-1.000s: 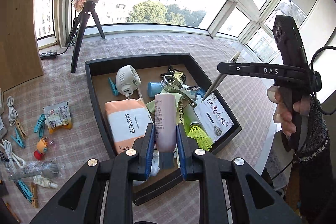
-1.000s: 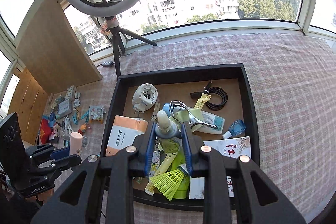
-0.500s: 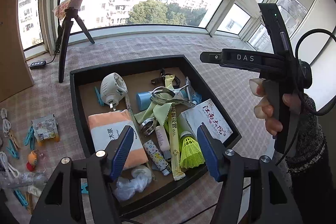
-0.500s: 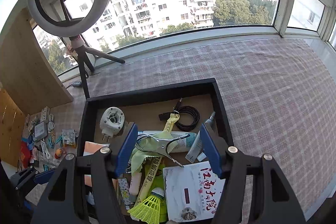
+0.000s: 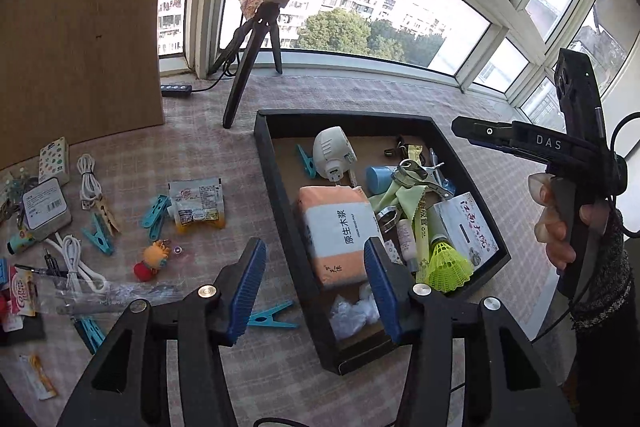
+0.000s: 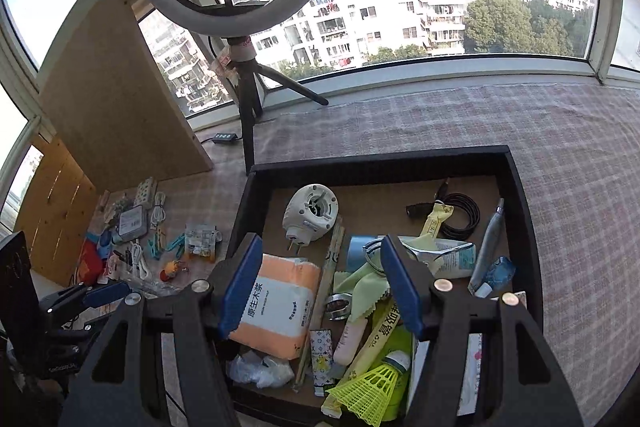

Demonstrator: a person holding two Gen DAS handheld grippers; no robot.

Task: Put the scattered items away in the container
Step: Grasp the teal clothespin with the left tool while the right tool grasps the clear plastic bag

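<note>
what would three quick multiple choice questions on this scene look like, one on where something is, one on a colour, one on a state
1. Where does the tissue pack lie?
A. in the black tray
B. on the cloth beside the ring light
C. between the right gripper's fingers

2. What colour is the shuttlecock?
A. white
B. yellow-green
C. red

3. How do the left gripper and right gripper stand?
A. both shut on bottles
B. left open, right shut
C. both open, holding nothing

Answers:
1. A, the orange and white pack rests inside the tray walls in both views.
2. B, its skirt is bright yellow-green at the tray's near edge.
3. C, each pair of blue pads stands wide apart with nothing between them.
</note>
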